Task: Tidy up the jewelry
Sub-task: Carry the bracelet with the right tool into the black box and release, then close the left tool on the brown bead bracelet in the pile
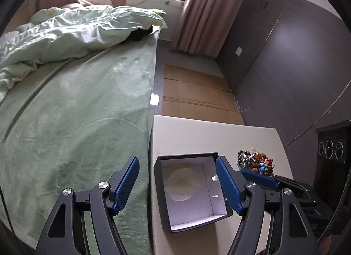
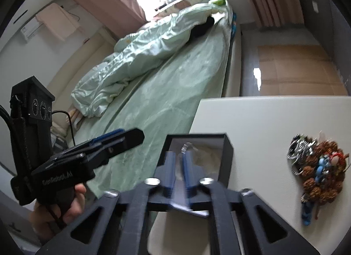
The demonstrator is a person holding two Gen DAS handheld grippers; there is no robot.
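A black box with a white lining (image 1: 190, 189) stands open on the white table (image 1: 197, 132); it also shows in the right wrist view (image 2: 221, 145). My left gripper (image 1: 177, 163) is open, its fingers either side of the box's left half. My right gripper (image 2: 178, 156) is shut on a small clear packet (image 2: 185, 146) and holds it over the box opening. A heap of bead bracelets and necklaces (image 2: 318, 167) lies on the table right of the box; it also shows in the left wrist view (image 1: 255, 161).
A bed with a green sheet (image 1: 76, 112) and a rumpled quilt (image 1: 65, 33) runs along the table's left edge. Flattened cardboard (image 1: 197, 92) lies on the floor beyond the table. A dark wall (image 1: 285, 57) stands to the right.
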